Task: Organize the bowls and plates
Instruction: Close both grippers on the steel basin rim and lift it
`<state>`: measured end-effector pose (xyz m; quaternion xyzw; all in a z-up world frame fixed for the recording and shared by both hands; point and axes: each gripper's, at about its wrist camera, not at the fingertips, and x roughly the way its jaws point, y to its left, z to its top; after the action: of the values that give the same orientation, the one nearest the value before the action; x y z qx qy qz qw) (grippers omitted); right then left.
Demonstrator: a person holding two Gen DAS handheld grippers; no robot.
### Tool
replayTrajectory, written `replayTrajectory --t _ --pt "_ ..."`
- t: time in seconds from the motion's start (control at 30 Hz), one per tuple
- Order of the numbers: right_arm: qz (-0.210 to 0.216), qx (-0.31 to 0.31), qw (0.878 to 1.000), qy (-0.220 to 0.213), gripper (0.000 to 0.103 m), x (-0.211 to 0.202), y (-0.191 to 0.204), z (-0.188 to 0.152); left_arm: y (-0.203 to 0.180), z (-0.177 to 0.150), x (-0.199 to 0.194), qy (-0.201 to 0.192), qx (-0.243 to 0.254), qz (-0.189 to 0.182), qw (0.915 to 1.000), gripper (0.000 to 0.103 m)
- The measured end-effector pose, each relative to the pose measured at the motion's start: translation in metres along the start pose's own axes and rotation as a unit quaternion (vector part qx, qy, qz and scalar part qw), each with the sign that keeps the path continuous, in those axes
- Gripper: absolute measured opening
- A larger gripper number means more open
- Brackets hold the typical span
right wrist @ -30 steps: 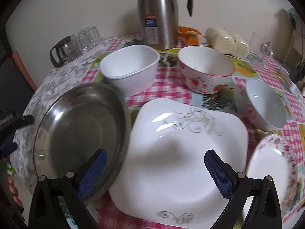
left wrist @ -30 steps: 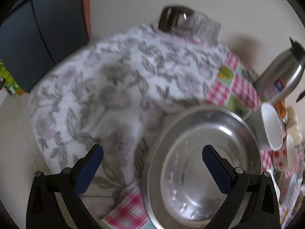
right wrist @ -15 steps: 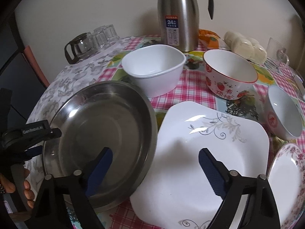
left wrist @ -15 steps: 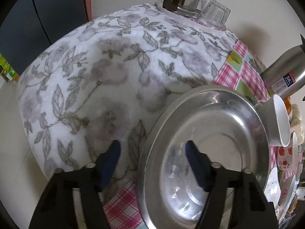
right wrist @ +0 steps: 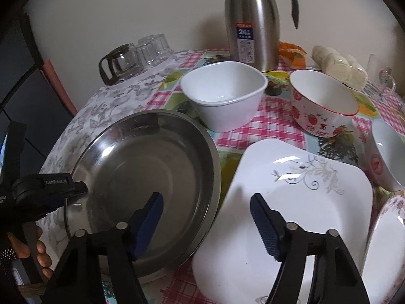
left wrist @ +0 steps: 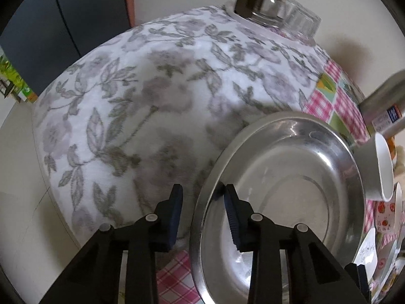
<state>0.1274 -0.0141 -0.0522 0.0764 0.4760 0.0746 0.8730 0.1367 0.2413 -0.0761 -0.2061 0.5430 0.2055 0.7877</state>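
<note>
Gripping step on the steel plate (left wrist: 291,190) at the tabletop's (left wrist: 126,101) near-left edge, beside the square white plate (right wrist: 291,215): left claw (left wrist: 202,202) closing narrow astride its rim, right claw (right wrist: 206,217) half-wide over both rims; next, pinch firmly, then lift level.

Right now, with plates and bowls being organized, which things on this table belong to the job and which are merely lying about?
Job:
steel plate
square white plate
floral plate
white bowl
strawberry bowl
small bowl

Lying about:
thermos jug
glass pot
tumblers
</note>
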Motion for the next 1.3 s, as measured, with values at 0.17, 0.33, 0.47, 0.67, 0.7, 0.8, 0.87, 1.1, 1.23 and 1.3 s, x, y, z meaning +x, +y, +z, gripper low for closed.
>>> replayTrajectory --t 0.17,0.33,0.47,0.67,0.7,0.8,0.87,1.1,1.23,1.3 --pt "0.018 -0.016 1.0 0.0 0.064 0.002 0.011 -0.002 0.015 0.003 -0.001 -0.004 -0.023 0.007 0.9997 0.036" --pt "0.015 -0.028 0.999 0.001 0.06 0.005 0.019 -0.005 0.018 0.002 0.003 -0.002 -0.039 0.008 0.9992 0.043" --pt "0.02 -0.034 0.999 0.001 0.051 0.004 0.023 -0.006 0.019 0.002 0.003 -0.003 -0.045 0.007 0.999 0.044" --pt "0.029 -0.041 0.999 0.007 0.046 0.008 0.027 -0.009 0.021 0.002 0.006 -0.003 -0.051 0.002 0.9987 0.045" --pt "0.03 -0.04 0.999 0.009 0.044 0.01 0.027 -0.009 0.021 0.002 0.007 -0.003 -0.053 0.003 0.9986 0.046" --pt "0.037 -0.035 0.999 0.017 0.038 0.014 0.025 -0.011 0.02 0.0 0.009 -0.001 -0.055 0.008 0.9984 0.049" --pt "0.043 -0.028 0.998 0.026 0.035 0.019 0.023 -0.014 0.02 0.0 0.008 -0.002 -0.055 0.008 0.9984 0.049" --pt "0.046 -0.03 0.998 0.026 0.03 0.024 0.023 -0.016 0.02 0.001 0.008 -0.005 -0.06 -0.01 0.9981 0.038" --pt "0.039 -0.046 0.998 0.022 0.03 0.019 0.028 -0.015 0.018 0.002 0.004 -0.013 -0.057 -0.021 0.9981 0.029" --pt "0.036 -0.056 0.998 0.016 0.03 0.015 0.031 -0.014 0.019 0.003 0.003 -0.017 -0.058 -0.024 0.9979 0.028"
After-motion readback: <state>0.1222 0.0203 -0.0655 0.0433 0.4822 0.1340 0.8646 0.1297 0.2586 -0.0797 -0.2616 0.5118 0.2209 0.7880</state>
